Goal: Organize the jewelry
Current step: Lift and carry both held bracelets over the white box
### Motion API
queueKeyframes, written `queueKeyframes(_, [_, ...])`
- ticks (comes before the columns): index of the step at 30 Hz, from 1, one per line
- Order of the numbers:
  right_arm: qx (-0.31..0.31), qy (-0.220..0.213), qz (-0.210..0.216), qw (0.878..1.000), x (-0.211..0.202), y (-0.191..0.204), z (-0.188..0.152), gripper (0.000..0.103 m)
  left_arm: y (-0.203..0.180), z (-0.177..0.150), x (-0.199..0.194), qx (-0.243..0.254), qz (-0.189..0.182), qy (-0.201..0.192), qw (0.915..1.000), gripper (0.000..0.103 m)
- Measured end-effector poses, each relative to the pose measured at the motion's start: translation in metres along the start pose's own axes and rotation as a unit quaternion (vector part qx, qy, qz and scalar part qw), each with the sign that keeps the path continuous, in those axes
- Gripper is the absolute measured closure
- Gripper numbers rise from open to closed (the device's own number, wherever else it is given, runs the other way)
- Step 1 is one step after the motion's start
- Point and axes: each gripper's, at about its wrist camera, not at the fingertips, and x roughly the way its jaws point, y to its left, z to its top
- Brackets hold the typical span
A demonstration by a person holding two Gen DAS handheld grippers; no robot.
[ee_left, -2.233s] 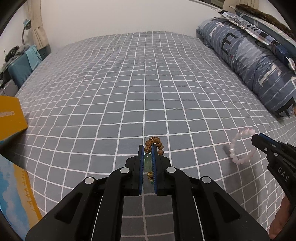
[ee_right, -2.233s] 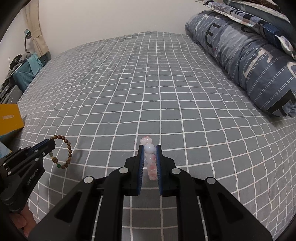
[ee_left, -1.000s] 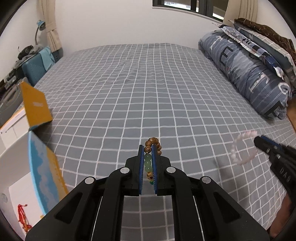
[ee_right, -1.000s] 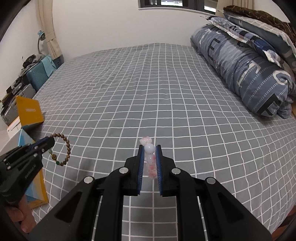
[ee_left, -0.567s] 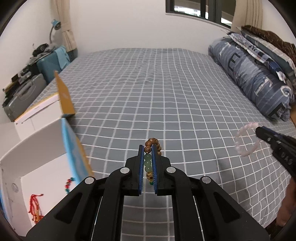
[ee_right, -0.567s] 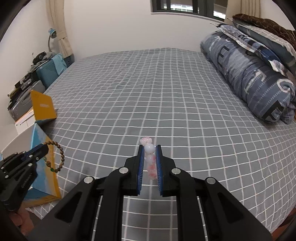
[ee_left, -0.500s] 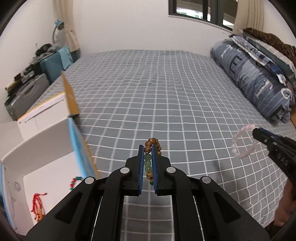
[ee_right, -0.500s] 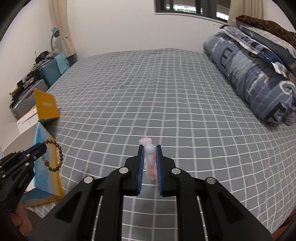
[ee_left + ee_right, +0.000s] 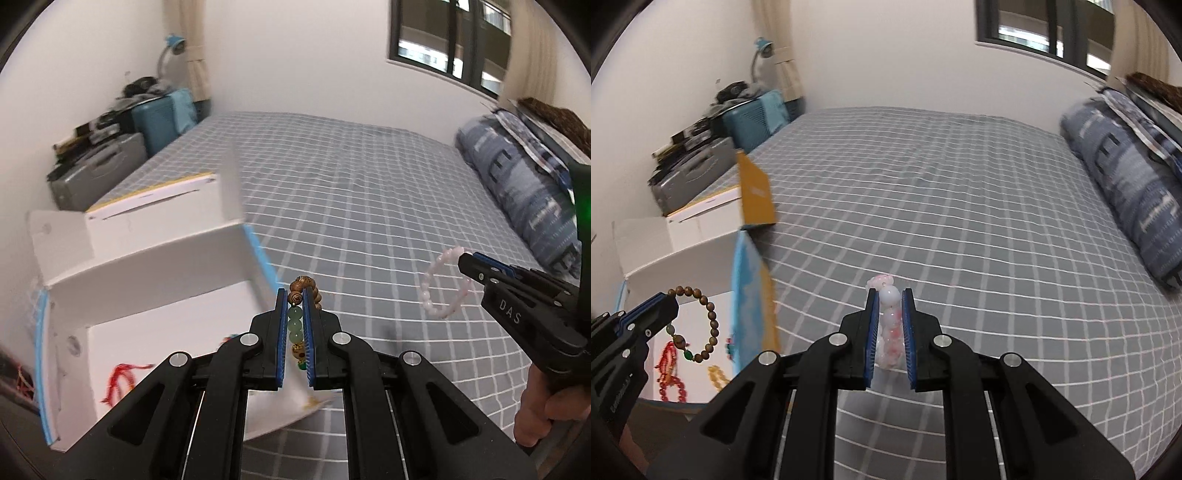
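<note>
The left gripper (image 9: 294, 306) is gripping a wooden bead bracelet (image 9: 698, 325) w/ green beads, jaws clamped tight on the green stretch, the rest of the loop hanging free from the tips. In the right wrist view that loop is dangling over the open white box (image 9: 155, 266), not touching it. The right gripper (image 9: 889, 314) is pinching a pale pink bead bracelet (image 9: 445, 284), jaws closed on its white-pink beads; in the left wrist view it's hanging in the air above the grey checked bedsheet (image 9: 369, 206), well to the right of the box. The box is sitting at the left edge of the bed, flaps standing up: one w/ a blue outer face (image 9: 748, 295), one orange (image 9: 755, 195) further back. Inside, on the white floor, other jewelry is lying: a red tasselled cord piece (image 9: 666, 354), a red bead bracelet (image 9: 673, 389), a yellow-amber bead bracelet (image 9: 716, 376), and sth small red-green against the blue flap's inner side, too blurred to name. A hand (image 9: 543, 410) is showing under the right gripper's handle. A rolled blue patterned duvet (image 9: 1126, 177) is lying along the right side of the bed; a grey case (image 9: 99, 170) and a teal suitcase (image 9: 159, 118) are standing by the wall behind the box.
</note>
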Motion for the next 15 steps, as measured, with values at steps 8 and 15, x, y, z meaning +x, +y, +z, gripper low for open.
queueKeyframes(8, [-0.022, -0.018, 0.033, 0.999, -0.005, 0.055, 0.008, 0.091, 0.067, -0.007, -0.018, -0.036, 0.045, -0.005, 0.9983, 0.095])
queueKeyframes(15, [-0.05, -0.045, 0.081, 0.994, -0.027, 0.113, 0.012, 0.091, 0.11, -0.016, -0.034, -0.062, 0.073, -0.011, 0.9953, 0.095])
